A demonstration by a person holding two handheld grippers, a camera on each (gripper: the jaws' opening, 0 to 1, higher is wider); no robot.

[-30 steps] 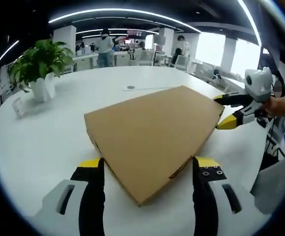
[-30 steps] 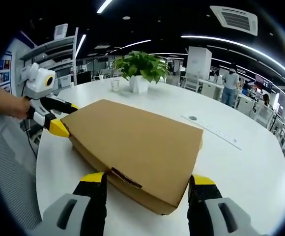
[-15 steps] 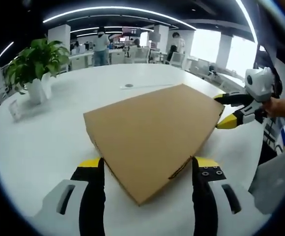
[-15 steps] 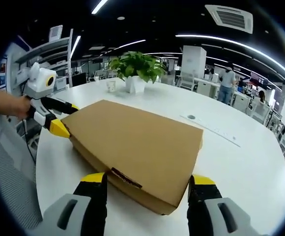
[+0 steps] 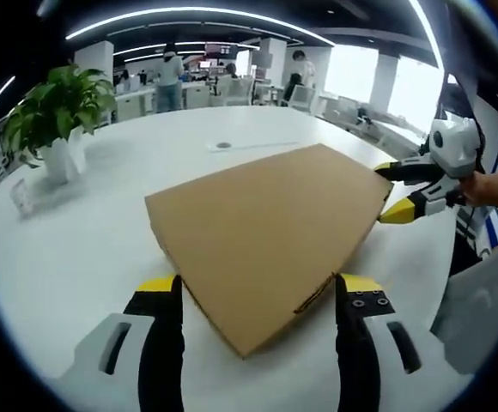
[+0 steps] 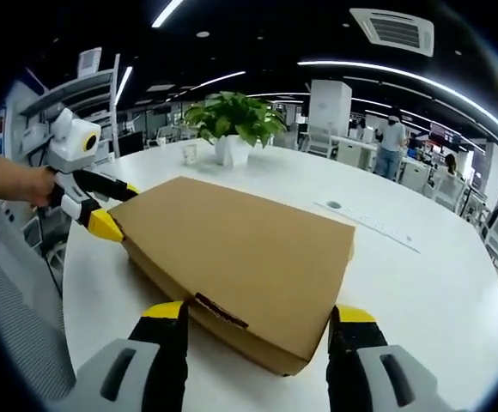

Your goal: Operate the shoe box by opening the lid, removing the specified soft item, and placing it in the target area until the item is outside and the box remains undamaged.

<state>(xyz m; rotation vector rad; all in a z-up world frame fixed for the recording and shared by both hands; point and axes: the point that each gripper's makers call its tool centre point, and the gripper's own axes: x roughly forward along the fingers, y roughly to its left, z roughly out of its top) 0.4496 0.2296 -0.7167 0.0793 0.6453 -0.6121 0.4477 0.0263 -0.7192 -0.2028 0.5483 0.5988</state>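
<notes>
Shoe box (image 5: pixel 266 236), closed, flat on the white table (image 5: pixel 69 249); plain brown corrugated card, matte, shallow and rectangular, lid down, a dark slot or tear visible along its front edge in both views. Soft item presumably inside, hidden.

Left gripper (image 5: pixel 258 296): jaws spread wide, one on either side of the box's near corner, not seen touching the card; released, holding nothing. Right gripper (image 6: pixel 258 322): likewise parted astride the opposite corner of the box, gripping nothing. From the left gripper view, right gripper again at the box's far right corner (image 5: pixel 408 190), yellow tips one above and one below the edge; from the right gripper view, left gripper at the box's far left corner (image 6: pixel 103 206) in the same pose. Contact with the card there impossible to judge.

Probable risks: thin card creased or torn if a jaw tip digs under the lid edge at an angle; corner crushed if either gripper clamps hard; whole box dragged across the smooth, glossy table rather than opened, if one corner is lifted with the base unheld; lid hinge strained by uneven lift at the two corners.

Beyond the box: potted plant (image 5: pixel 56 116), leafy green in a white pot, well apart on the table; a thin strip (image 6: pixel 369 225) past the box's far edge.
</notes>
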